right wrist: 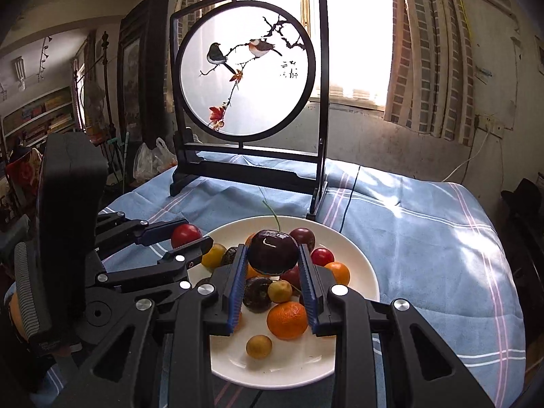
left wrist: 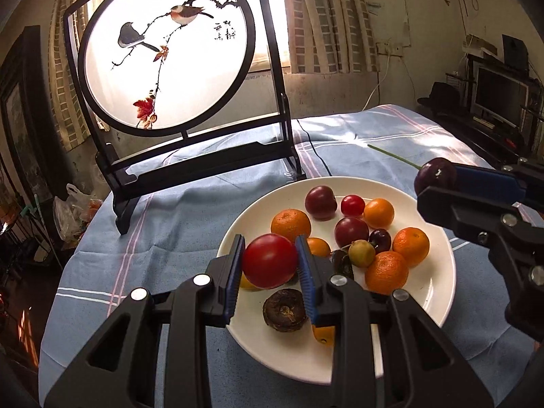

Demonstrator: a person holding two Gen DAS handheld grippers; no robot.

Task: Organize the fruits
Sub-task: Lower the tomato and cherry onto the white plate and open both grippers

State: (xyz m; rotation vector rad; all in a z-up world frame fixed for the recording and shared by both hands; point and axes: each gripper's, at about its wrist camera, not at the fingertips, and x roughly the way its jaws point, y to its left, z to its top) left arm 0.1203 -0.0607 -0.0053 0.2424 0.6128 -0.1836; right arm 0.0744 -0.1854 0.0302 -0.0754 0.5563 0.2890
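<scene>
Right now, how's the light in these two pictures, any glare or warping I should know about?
Left wrist view: the window behind the round bird-painting screen blows out white, and sun patches streak the blue striped cloth. Right wrist view: same backlight; the dark cherry held in the right gripper reads nearly black. Both views bend straight lines at the edges and darken at the corners.

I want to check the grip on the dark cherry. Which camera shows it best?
The right wrist view: the dark cherry sits large and centered between the right gripper jaws, stem up. The left wrist view shows it only small, at the frame's right edge, partly hidden.
</scene>
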